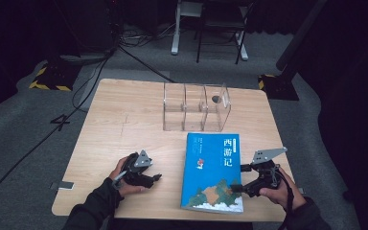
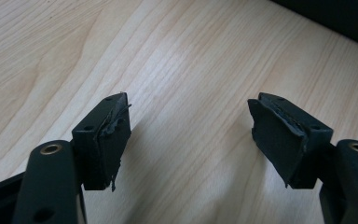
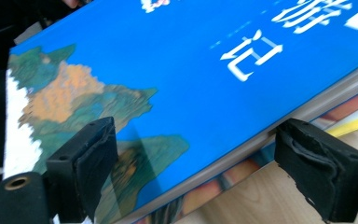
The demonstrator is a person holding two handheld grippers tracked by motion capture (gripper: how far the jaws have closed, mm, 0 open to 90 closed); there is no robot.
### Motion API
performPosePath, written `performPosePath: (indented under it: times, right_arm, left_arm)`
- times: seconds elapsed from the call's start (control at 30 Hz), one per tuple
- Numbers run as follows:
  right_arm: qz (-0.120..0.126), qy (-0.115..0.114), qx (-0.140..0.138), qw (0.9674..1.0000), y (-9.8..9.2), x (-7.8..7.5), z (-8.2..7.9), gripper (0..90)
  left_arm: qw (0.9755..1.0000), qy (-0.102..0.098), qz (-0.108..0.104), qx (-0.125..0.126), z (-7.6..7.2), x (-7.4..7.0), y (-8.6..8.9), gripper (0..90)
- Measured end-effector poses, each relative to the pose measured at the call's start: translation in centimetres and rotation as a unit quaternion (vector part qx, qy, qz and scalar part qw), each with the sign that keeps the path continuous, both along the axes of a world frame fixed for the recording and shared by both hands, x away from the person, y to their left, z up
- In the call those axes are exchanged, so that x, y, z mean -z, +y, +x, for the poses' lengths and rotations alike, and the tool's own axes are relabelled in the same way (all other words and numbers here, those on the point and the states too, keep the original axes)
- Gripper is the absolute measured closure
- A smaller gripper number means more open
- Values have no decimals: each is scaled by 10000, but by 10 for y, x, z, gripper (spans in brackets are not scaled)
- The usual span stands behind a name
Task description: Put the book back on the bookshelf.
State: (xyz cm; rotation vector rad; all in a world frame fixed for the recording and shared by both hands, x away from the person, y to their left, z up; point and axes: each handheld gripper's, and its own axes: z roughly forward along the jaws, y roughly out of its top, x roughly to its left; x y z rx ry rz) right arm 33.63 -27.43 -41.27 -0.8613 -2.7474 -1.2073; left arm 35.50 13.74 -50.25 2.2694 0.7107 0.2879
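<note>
A blue book [image 1: 213,167] with white characters and a landscape picture lies flat on the wooden table [image 1: 124,124], near the front edge. My right gripper [image 1: 238,178] is at the book's right side, open. In the right gripper view its jaws [image 3: 196,158] straddle the book [image 3: 168,70]: one pad [image 3: 91,158] hangs over the cover, the other [image 3: 317,163] sits beside the page edge, and neither presses. A coloured strip shows under the pages. My left gripper [image 1: 155,178] rests on bare wood left of the book, open and empty [image 2: 189,135].
A clear acrylic organiser [image 1: 196,108] with three compartments stands behind the book; a small dark thing [image 1: 216,99] is in its right compartment. Bare wood [image 2: 191,56] lies ahead of the left jaws. Chair legs and cables are on the floor beyond the table.
</note>
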Motion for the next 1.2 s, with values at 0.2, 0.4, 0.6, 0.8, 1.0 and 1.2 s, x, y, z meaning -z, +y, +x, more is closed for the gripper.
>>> performPosePath:
  times: [0.2, 0.4, 0.6, 0.8, 1.0, 1.2]
  right_arm:
    - [11, -50, 23, 10000, 1, -1, 6, 144]
    - [99, -176, -37, 9998, 4, -3, 15, 200]
    - [235, -153, -113, 9995, 10, -4, 32, 235]
    - [249, -139, -154, 9995, 20, -1, 47, 235]
    - [600, -234, -363, 9973, 15, -7, 50, 288]
    - [443, -259, -651, 9966, 20, -15, 57, 287]
  left_arm:
    - [9998, -41, -170, 130, 11, -7, -17, 284]
    - [9984, -417, -260, 296, 21, -18, -38, 354]
    - [9977, -353, -451, 356, 32, -22, -47, 379]
    - [9979, -386, -414, 306, 38, -21, -55, 429]
    - [9977, -382, -420, 365, 44, -22, -55, 538]
    - [9976, -294, -508, 361, 51, -24, -53, 611]
